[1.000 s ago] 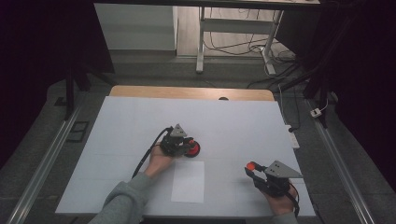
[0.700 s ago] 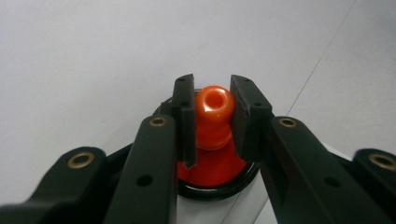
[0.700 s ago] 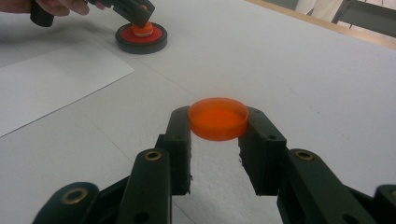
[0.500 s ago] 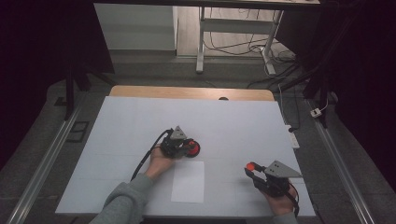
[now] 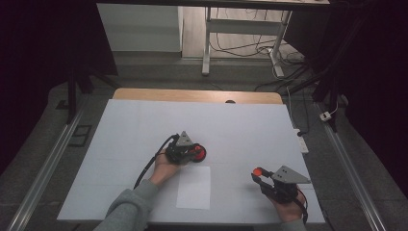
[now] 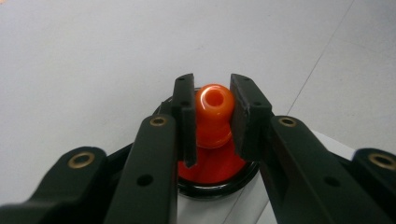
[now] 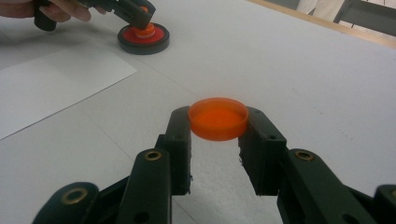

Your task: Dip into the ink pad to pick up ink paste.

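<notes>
An orange knob (image 6: 213, 114) with a hollow, rounded top stands upright on a red disc ringed in black (image 7: 143, 38) — flat on the white table beside a paper sheet. Well apart, a shallow orange cap (image 7: 218, 117) sits level, raised off the table.

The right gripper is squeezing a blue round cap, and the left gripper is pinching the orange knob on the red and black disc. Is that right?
Not quite: the round cap in the right gripper is orange, not blue, as the right gripper view shows. The left gripper does pinch the orange knob on the red and black disc.
</notes>
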Available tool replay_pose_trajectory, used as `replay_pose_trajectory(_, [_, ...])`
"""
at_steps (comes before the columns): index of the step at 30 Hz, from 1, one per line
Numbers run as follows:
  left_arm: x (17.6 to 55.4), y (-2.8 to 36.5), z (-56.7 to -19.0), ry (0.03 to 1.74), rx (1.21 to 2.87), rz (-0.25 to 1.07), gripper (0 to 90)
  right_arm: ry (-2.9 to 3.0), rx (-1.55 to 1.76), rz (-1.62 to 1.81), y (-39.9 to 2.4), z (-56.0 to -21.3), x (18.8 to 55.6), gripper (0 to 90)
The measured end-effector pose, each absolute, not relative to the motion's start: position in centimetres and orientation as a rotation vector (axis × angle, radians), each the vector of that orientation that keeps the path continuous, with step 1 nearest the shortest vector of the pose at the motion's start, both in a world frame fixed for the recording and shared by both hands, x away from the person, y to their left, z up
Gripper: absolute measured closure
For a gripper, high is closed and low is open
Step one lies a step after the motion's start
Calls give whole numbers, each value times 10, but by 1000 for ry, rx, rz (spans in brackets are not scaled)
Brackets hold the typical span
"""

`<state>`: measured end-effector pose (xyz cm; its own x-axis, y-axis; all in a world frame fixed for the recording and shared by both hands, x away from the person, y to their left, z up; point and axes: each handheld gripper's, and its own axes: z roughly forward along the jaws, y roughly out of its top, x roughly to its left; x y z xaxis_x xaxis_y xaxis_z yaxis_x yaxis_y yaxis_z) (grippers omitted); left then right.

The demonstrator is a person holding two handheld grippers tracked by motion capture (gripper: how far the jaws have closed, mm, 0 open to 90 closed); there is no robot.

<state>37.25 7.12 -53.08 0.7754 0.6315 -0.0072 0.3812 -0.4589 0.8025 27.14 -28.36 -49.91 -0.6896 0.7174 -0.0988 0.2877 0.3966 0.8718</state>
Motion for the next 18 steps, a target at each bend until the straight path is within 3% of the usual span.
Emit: replay_pose_trajectory(18, [372,71,-531,746,2107,377,732,2196,857,1230,-283,-499,272,645])
